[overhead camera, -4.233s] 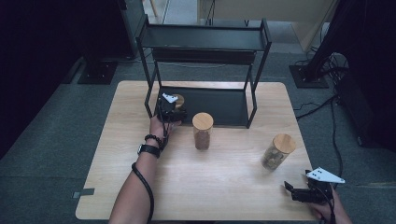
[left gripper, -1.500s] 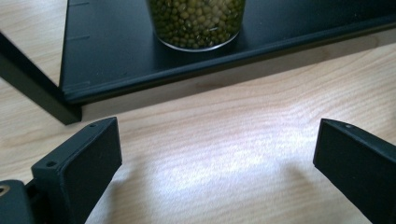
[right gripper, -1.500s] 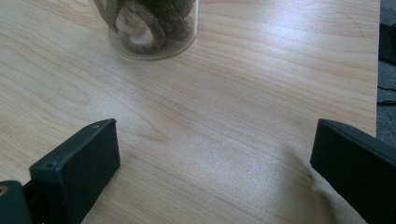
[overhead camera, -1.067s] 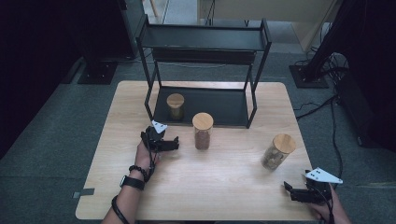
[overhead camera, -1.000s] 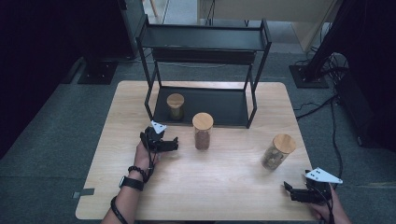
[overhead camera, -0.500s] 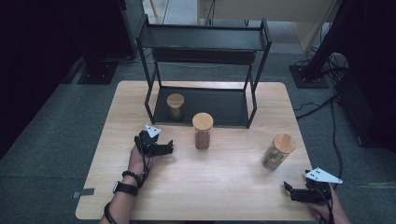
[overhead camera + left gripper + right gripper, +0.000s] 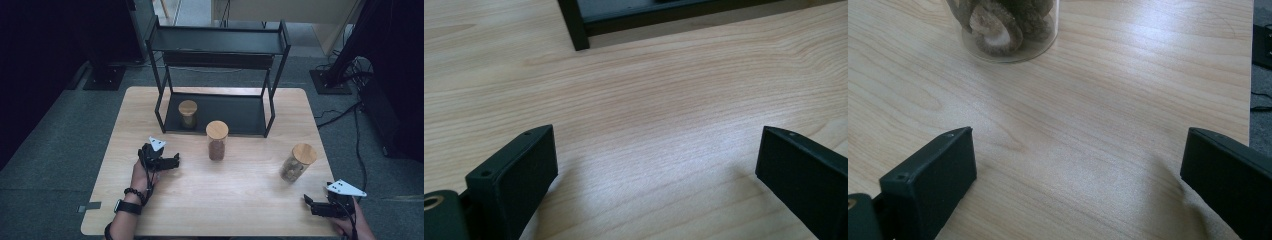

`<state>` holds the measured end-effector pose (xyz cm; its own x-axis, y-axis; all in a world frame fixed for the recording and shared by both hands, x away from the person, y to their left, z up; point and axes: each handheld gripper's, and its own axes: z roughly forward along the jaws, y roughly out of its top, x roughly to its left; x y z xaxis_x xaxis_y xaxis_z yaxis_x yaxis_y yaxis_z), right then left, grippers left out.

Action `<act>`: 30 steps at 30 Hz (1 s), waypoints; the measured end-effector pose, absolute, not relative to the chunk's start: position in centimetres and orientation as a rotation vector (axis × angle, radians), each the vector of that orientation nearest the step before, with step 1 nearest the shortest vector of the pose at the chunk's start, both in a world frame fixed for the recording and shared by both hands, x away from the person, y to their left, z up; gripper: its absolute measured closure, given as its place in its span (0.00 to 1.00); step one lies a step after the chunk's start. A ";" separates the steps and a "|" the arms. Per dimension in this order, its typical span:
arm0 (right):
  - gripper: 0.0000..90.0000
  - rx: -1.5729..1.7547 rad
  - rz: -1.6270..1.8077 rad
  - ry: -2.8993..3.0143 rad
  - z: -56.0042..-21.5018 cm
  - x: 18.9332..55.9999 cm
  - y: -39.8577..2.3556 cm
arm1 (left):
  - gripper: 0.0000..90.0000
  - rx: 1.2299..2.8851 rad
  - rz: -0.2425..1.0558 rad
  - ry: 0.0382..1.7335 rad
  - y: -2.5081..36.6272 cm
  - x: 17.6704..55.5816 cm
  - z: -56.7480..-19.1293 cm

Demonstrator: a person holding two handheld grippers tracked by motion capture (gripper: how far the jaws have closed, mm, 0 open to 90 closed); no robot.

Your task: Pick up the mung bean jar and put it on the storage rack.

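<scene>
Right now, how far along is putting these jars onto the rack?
One jar already stands on the rack's bottom shelf. Nothing is in hand: the left gripper has empty jaws that have just been closing slightly, near the middle jar. The right gripper is open and empty. Two jars remain on the table, including the right jar.

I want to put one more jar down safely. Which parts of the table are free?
The wide front strip of the table between the left gripper and right gripper is bare. The rack shelf is free to the right of the small jar. Around the middle jar at the rack's front edge it is tighter.
</scene>
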<state>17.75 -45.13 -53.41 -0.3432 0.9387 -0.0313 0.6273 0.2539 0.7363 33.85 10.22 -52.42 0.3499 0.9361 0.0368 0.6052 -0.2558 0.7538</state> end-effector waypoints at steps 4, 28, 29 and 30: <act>0.01 1.423 0.878 2.059 -53.4 17.7 -45.1 | 0.03 1.968 0.653 1.335 10.7 33.4 -52.4; 0.01 1.430 0.878 2.056 -53.4 17.8 -45.2 | 0.00 1.970 0.627 1.324 12.8 30.6 -52.5; 0.01 1.429 0.878 2.057 -53.4 17.8 -45.2 | 0.00 1.974 0.629 1.321 12.9 30.5 -52.5; 0.01 1.428 0.878 2.057 -53.4 17.8 -45.2 | 0.00 1.974 0.629 1.321 12.9 30.4 -52.5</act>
<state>17.77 -45.17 -53.41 -0.3377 0.9408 -0.0283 0.6304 0.2484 0.7354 30.41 12.90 -52.45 0.3706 0.9284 0.0252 0.6049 -0.2619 0.7520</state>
